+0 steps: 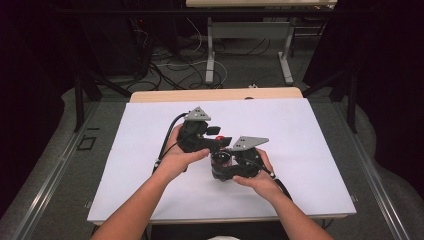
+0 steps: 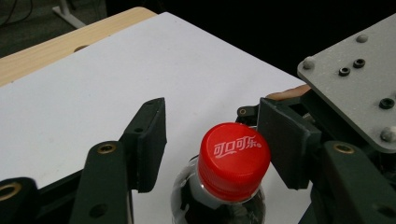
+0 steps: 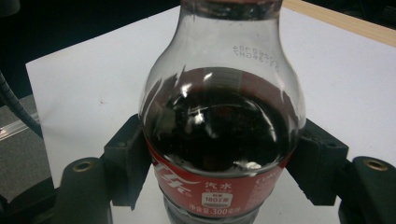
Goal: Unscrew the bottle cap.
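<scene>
High view: both hands meet over the white rectangular table sheet, the left gripper reaching toward the right gripper, which holds a small clear plastic cola bottle between them. Left gripper view: its jaws stand spread on either side of the bottle's red screw cap, pads just clear of it. Right gripper view: the jaws pinch the bottle's red-labelled belly tight, with the bottle standing upright.
</scene>
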Motion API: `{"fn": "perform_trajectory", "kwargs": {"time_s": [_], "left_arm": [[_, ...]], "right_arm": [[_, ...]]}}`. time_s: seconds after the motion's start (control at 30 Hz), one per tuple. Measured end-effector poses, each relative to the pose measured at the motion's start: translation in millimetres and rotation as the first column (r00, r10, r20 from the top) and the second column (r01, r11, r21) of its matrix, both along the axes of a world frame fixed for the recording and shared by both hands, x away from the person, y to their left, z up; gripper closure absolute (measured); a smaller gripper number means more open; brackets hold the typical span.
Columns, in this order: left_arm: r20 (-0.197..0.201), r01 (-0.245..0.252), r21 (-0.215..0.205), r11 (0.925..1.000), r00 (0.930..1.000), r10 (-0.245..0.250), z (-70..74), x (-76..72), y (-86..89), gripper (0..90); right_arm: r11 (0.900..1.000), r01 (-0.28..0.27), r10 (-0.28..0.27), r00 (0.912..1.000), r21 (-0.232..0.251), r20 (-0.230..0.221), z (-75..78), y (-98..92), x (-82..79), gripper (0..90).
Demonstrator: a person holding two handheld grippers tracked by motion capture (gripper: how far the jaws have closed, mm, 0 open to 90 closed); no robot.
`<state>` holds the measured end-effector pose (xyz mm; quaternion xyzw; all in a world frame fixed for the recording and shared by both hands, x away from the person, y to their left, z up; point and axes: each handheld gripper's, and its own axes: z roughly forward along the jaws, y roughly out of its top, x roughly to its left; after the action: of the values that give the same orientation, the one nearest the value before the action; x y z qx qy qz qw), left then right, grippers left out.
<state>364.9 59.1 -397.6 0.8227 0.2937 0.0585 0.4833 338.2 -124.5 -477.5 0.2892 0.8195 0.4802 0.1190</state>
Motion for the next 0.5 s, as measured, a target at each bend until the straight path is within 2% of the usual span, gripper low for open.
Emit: {"fn": "perform_trajectory", "kwargs": {"time_s": [0.1,0.13,0.27,0.4,0.43,0.5], "left_arm": [[0.005,0.01,0.003,0.9999,0.9999,-0.01,-0.2,-0.4,-2.7,50.1],[0.008,0.008,0.007,0.9999,0.9999,-0.008,-0.3,-1.2,-4.2,54.5],[0.001,0.0,0.017,0.9999,1.0,0.0,-0.8,-2.0,-8.4,59.0],[0.002,-0.051,0.032,0.9982,0.9987,0.051,-0.2,-4.7,-12.8,61.1],[0.013,-0.061,0.037,0.9974,0.9981,0.061,-0.1,-4.7,-13.5,61.3],[-0.001,-0.114,0.039,0.9927,0.9935,0.114,0.7,-6.4,-15.9,61.3]], "right_arm": [[1.0,0.002,-0.002,1.0,0.001,-0.006,0.2,0.3,-0.3,29.8],[1.0,0.002,-0.002,0.9999,-0.002,-0.016,-0.1,0.3,-0.8,29.9],[1.0,0.001,-0.001,1.0,-0.005,-0.009,-1.2,0.9,-0.7,29.8],[1.0,0.007,-0.007,0.9999,-0.003,-0.015,-1.8,1.4,-0.3,29.8],[1.0,0.014,-0.014,0.9998,-0.006,-0.012,-1.8,1.5,-0.5,29.9],[1.0,0.016,-0.016,0.9998,-0.012,-0.007,-1.9,1.3,-0.5,29.8]]}}
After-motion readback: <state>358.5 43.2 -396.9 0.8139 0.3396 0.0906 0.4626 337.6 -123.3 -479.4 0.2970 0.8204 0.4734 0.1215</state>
